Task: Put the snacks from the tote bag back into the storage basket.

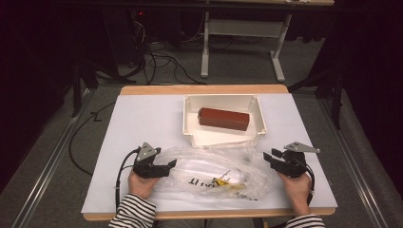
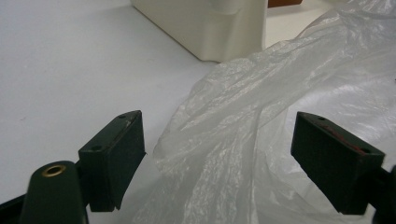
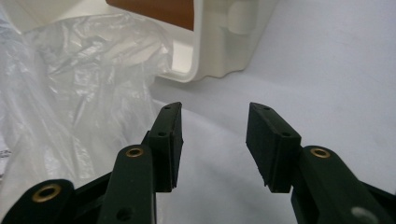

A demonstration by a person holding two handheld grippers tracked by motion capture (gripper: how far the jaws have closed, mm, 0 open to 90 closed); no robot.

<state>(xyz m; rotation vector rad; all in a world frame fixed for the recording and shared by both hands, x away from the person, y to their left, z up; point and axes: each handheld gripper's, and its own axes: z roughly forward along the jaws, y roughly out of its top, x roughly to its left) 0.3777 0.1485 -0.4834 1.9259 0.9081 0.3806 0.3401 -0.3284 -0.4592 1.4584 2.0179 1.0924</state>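
A: Biggest first?
B: White table, wooden edge at far and near sides. On it, toward the far side, a cream plastic bin holding a reddish-brown block.

A: And the thing in hand?
B: Clear plastic bag, crumpled, lying flat just in front of the bin, between the two grippers. Dark print and something yellow showing through it, too small to read.

A: Left gripper?
B: Left gripper at the bag's left edge, touching or nearly so. In the left gripper view, jaws standing wide, bag film bulging up into the gap, pads not pressing on it.

A: Right gripper?
B: Right gripper just beside the bag's right edge. In the right gripper view, jaws parted about halfway, only bare table between them, bag off to the left of the jaws, bin corner beyond.
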